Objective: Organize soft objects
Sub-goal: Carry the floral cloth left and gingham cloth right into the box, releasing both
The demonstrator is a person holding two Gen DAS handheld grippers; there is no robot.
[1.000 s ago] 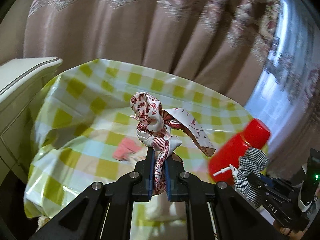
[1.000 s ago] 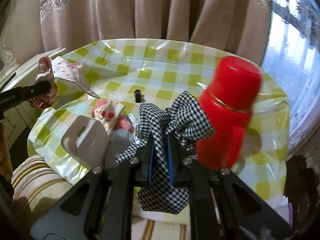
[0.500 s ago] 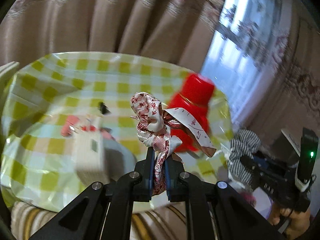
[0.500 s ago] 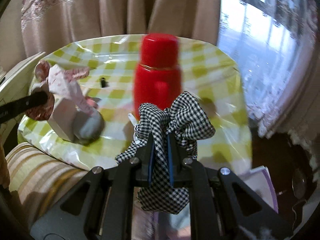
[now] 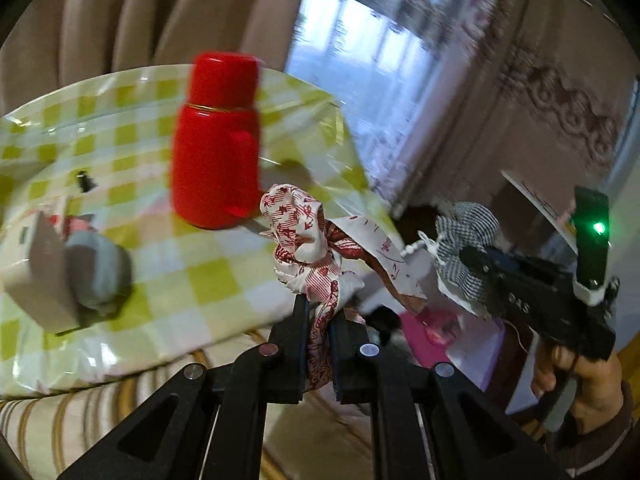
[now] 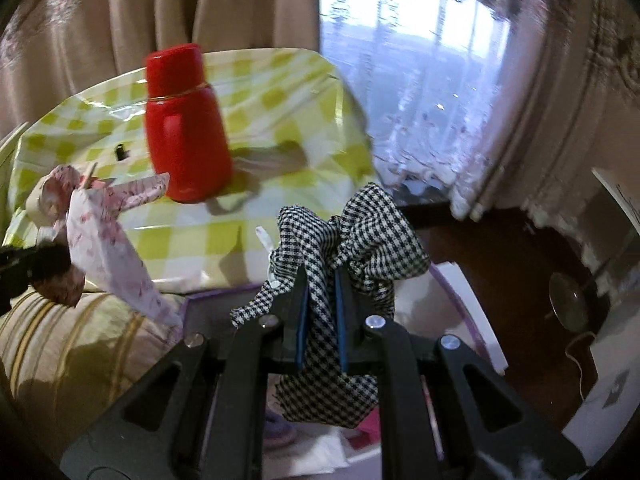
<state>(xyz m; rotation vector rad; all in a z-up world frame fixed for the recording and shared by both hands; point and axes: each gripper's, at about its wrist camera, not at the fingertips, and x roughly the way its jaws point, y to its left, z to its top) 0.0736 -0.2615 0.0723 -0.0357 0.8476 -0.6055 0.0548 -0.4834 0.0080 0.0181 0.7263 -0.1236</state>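
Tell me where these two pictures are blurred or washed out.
Left wrist view: red flask and window smeared by motion, while the red-printed cloth in the left claw stays sharp. Right wrist view: window overexposed, flask soft-edged, checked cloth in the right claw crisp.

Domestic living room: round table (image 6: 280, 92) with checked plastic cover, draped curtains (image 6: 100, 20) at 11 o'clock, lace-curtained window (image 6: 420, 60) at 1 o'clock, striped cushion (image 6: 80, 340) at 8 o'clock.
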